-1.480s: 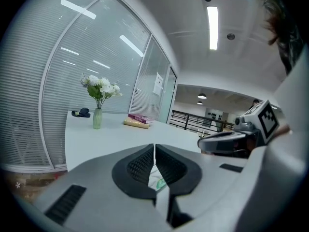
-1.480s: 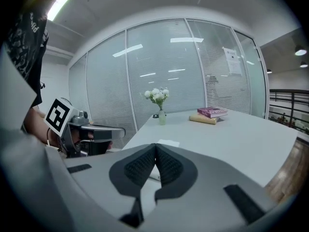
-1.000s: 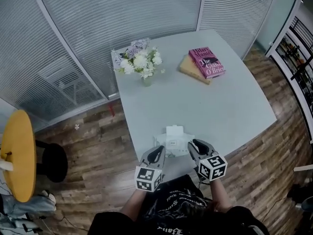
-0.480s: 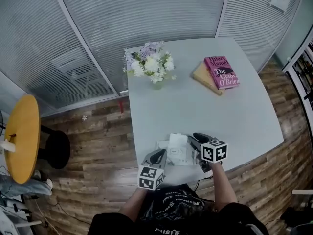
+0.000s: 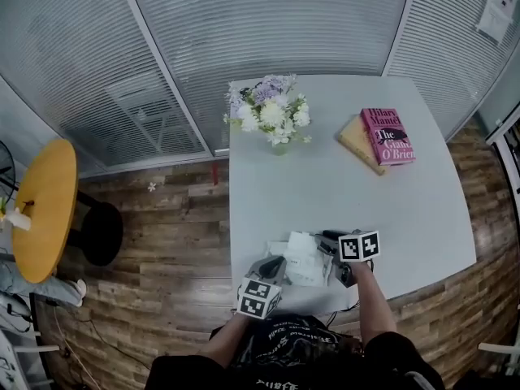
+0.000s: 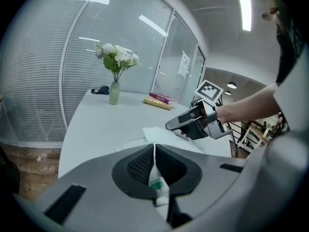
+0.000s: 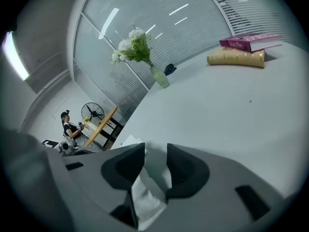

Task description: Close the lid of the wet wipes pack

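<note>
The pack point(image 5: 302, 260) lay at the near edge of the table point(image 5: 341, 185), between your two grippers. Your left gripper point(image 6: 153, 151) was clenched on a thin white edge of it. Your right gripper point(image 7: 155, 154) was opening, with white material between the jaws but not pinched. I could not see the lid clearly. The next move probably called for pressing it flat with the right gripper.

table point(image 5: 341, 193): pale grey | at left gripper point(image 5: 275, 263): wet wipes pack point(image 5: 305, 258), near table edge, its wrapper pinched in the jaws | well ahead: flower vase point(image 5: 278, 128) | ahead-right, farther: pink book point(image 5: 388, 135) atop tan book point(image 5: 353, 140)
</note>
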`<state>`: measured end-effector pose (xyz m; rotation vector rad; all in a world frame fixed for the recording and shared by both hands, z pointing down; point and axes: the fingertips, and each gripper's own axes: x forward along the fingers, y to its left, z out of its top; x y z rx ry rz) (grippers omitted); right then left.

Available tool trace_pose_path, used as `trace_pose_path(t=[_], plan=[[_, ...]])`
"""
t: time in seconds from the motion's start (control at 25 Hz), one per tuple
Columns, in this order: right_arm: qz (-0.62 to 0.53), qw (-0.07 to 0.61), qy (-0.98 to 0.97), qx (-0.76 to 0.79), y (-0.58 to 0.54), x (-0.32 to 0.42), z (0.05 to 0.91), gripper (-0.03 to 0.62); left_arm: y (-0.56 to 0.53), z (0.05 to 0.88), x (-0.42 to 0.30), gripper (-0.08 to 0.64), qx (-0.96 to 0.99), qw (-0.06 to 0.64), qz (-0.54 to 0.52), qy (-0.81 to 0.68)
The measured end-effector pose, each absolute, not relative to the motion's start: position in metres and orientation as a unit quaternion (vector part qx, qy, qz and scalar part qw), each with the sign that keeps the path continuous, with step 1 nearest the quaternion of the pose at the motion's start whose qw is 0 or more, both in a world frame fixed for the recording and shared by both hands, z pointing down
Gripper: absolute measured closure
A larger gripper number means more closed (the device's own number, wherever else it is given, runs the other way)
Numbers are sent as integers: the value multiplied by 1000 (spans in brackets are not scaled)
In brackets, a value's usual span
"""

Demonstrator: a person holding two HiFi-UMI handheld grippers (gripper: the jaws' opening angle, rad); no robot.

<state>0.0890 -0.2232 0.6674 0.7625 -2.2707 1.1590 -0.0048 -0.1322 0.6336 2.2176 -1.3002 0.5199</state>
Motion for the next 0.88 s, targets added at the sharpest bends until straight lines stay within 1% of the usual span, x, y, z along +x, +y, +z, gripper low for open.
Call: trace_pose_path(t=[0.04,0.16,0.36,0.56,0.68,0.88], plan=[[426,243,-828,271,-222,87,670,457,-132,634,-5,548,817,258,192,-479],[430,252,-830,252,-220,83,674,482,-132,635,-4,548,818,257,193,-478],[450,247,-827,229,-219,80,676,497,-133,636,-4,548,817,260,194,-477],[434,258,-840,198,-216,73,671,561,-132,640,-5,548,817,262,196,-476],[431,265,-842,186,-216,73,668,565,-131,643,-6,548,814,262,199,-478],[427,247,-851,178,-219,73,658,580,-132,642,-6,548,815,260,197,-479]])
